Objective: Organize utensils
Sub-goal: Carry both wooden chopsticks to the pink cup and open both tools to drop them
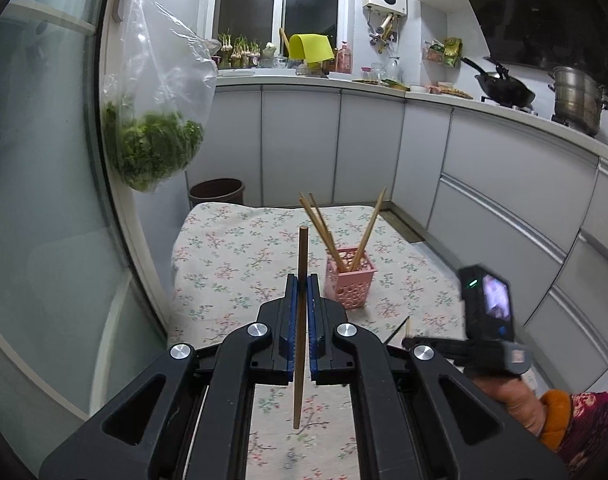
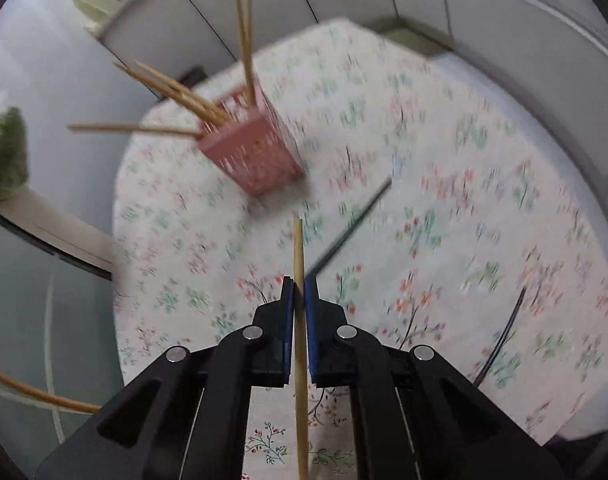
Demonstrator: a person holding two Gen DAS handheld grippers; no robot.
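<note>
The tablecloth [image 1: 232, 248] is cream, printed all over with small sprigs in green, pink and red. On it stands a pink basket [image 1: 349, 282] with a pattern of round holes, holding tan wooden chopsticks [image 1: 317, 220]. The left gripper [image 1: 302, 280] is black with blue pads on its fingers [image 1: 291, 312] and grips a brown chopstick [image 1: 301, 320]; the right gripper [image 2: 299, 284] has the same colours around a paler yellow-tan stick [image 2: 300, 340]. A black chopstick [image 2: 351, 224] lies on the cloth. The sleeve [image 1: 591, 420] is dark red-patterned with an orange cuff. The cabinets [image 1: 363, 144] are pale grey.
</note>
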